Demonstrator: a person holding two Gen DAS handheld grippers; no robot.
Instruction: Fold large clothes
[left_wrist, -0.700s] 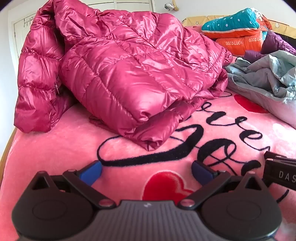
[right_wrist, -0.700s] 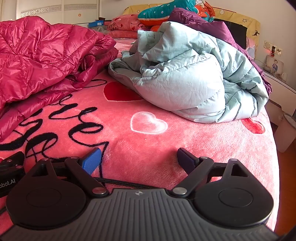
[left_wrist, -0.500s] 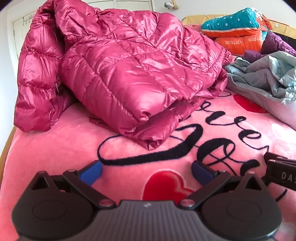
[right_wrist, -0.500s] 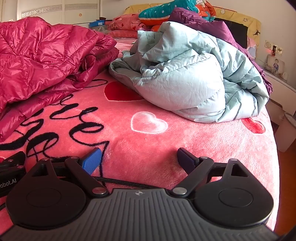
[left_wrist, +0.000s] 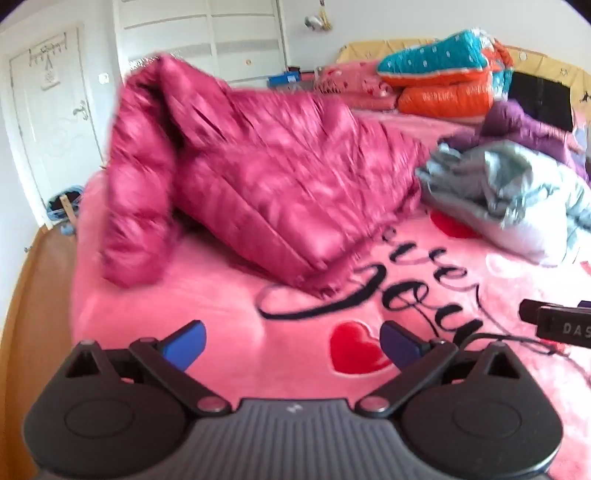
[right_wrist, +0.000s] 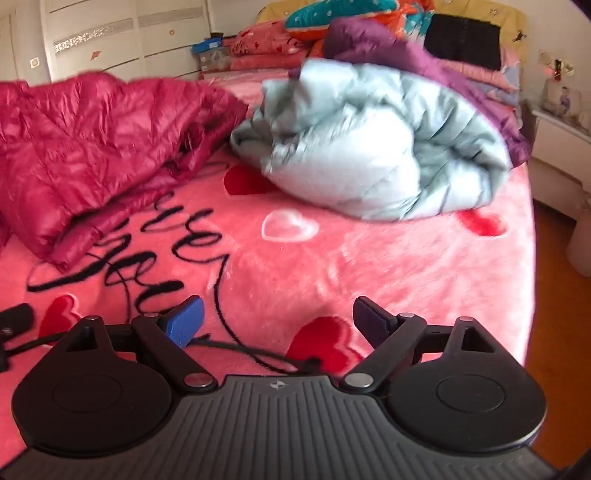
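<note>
Your left gripper (left_wrist: 291, 343) is released: its jaws stand wide apart with nothing between them, above the pink blanket (left_wrist: 229, 295). Your right gripper (right_wrist: 277, 317) is likewise released, jaws fully spread and empty, over the same blanket (right_wrist: 369, 266). A thin black cable (right_wrist: 251, 349) lies on the blanket between its fingers.

Use the black script lettering (left_wrist: 399, 291) printed on the blanket as your reference landmark.

- The crimson quilted down jacket (left_wrist: 258, 184) lies in a loose heap just beyond the lettering, and its near hem overlaps the upper strokes. In the right wrist view the same jacket (right_wrist: 92, 147) sits to the left of the lettering (right_wrist: 177, 254) and covers part of it. Neither gripper touches it.
- The pale blue-grey down jacket (right_wrist: 376, 147) lies crumpled beyond and to the right of the lettering, well apart from both grippers. In the left wrist view it (left_wrist: 509, 192) appears at the right edge.
- A purple garment (right_wrist: 399, 51) lies behind the blue-grey jacket, touching it.
- Teal and orange folded quilts (left_wrist: 443, 81) are stacked at the headboard, far beyond the lettering.
- A red heart (left_wrist: 358, 347) is printed just below the lettering, between the left gripper's fingers.

The left wrist view is motion-blurred; fine detail of the crimson jacket cannot be read there.
</note>
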